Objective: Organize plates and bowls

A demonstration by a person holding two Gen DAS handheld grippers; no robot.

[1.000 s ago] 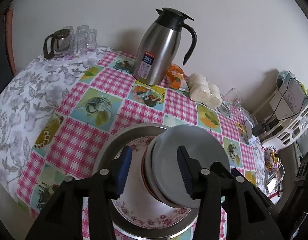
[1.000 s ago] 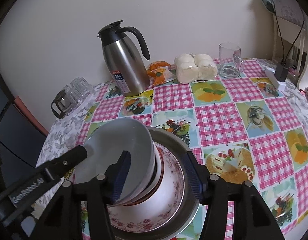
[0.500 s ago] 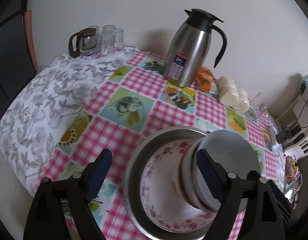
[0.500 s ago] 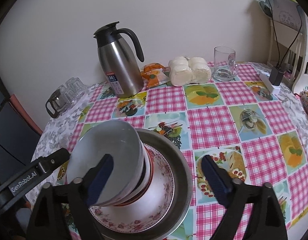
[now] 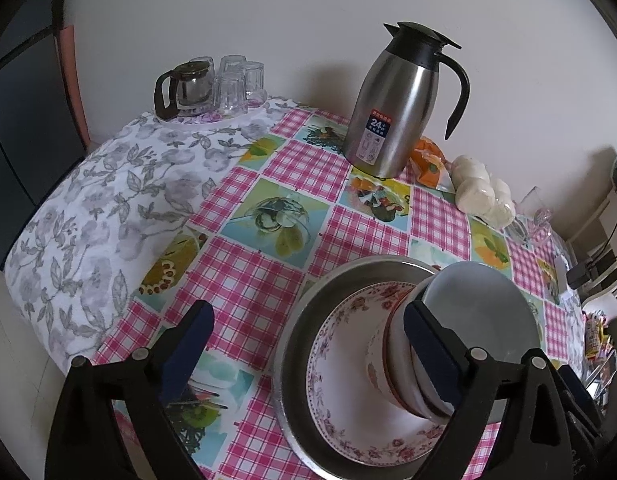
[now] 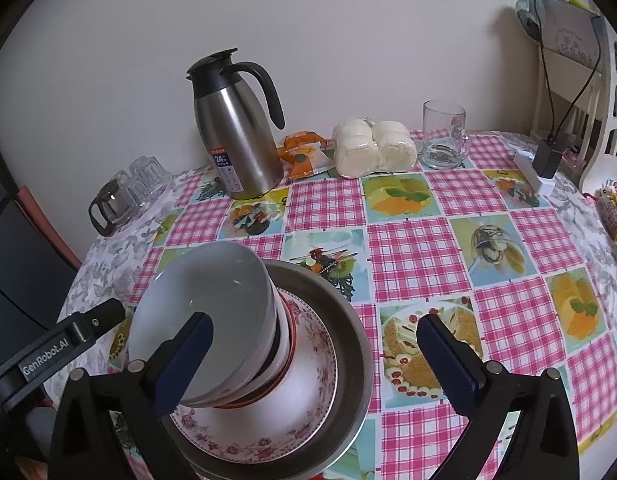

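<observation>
The worktop [image 6: 420, 256] wears a checked cloth. At its 7 o'clock in the right wrist view sits a steel basin [image 6: 350, 344], holding a floral plate [image 6: 308, 360] with the stacked bowls [image 6: 212, 304] on it. A thermos jug [image 6: 238, 136] stands at 11 o'clock. Both grippers — left gripper [image 5: 308, 350] and right gripper [image 6: 314, 356] — are spread wide, gripping nothing.

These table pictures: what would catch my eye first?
A stack of bowls towers on a floral plate inside a metal pan, near the table's front edge. Behind it, by the wall, stands a steel thermos jug. Both hand-held grippers hang open around the stack.
</observation>
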